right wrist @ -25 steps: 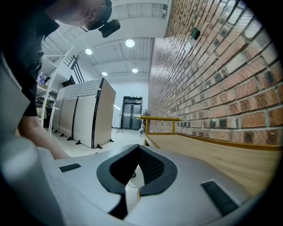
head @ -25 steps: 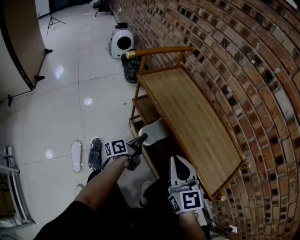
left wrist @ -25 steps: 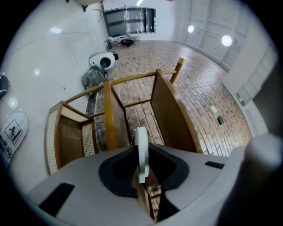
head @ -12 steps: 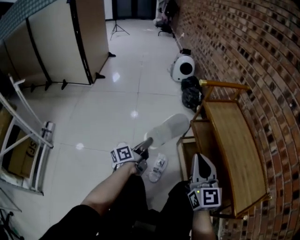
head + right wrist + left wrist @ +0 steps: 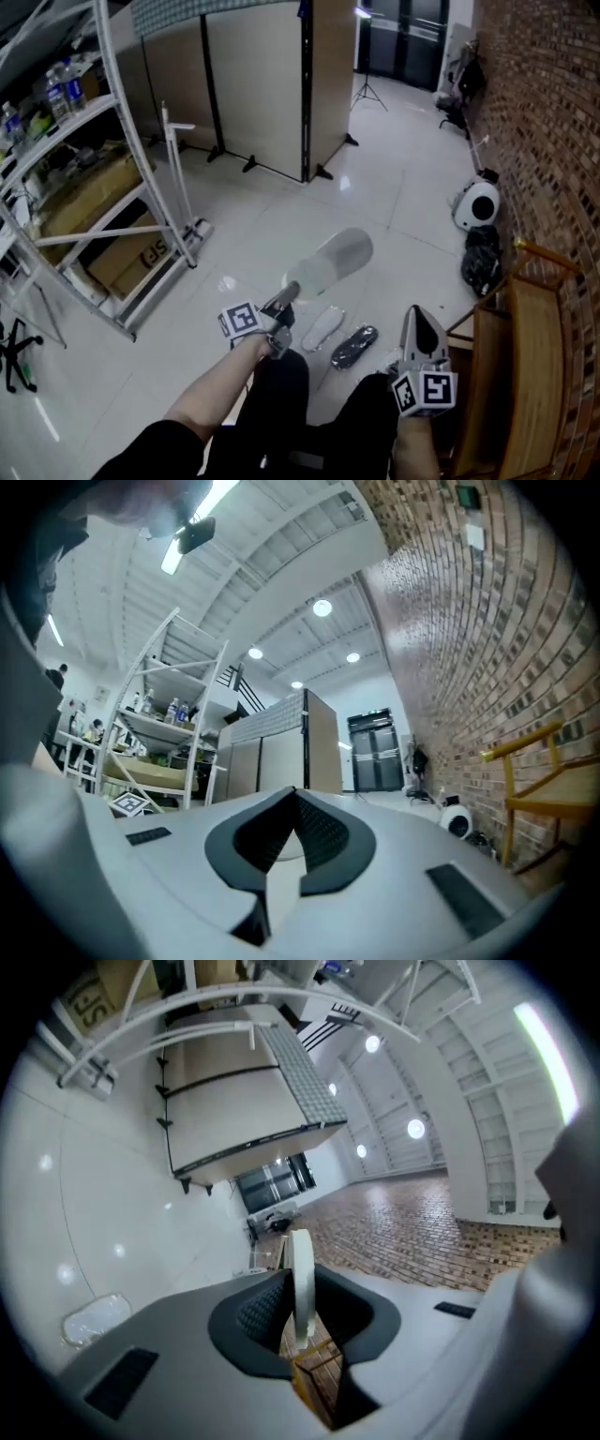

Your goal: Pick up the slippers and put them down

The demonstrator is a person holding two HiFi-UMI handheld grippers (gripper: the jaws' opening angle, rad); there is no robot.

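Note:
My left gripper [image 5: 289,293] is shut on the heel end of a pale grey slipper [image 5: 330,262] and holds it in the air, sole up, above the floor. In the left gripper view that slipper [image 5: 300,1283] stands edge-on between the pads. A white slipper [image 5: 324,327] and a black slipper [image 5: 354,346] lie side by side on the tiled floor, below the held one and between my two grippers. My right gripper [image 5: 418,316] is at the lower right with its jaws together and nothing in them; the right gripper [image 5: 296,799] shows the same from its own view.
A wooden rack [image 5: 525,349] stands along the brick wall at the right. A white round appliance [image 5: 477,204] and a black bag [image 5: 482,259] sit beyond it. Metal shelving [image 5: 112,202] with boxes fills the left; beige partition panels [image 5: 262,84] stand at the back.
The view has swung from the wooden rack to the open floor. Both grippers came away from the rack, the left still holding the grey slipper. The floor slippers now lie between the grippers.

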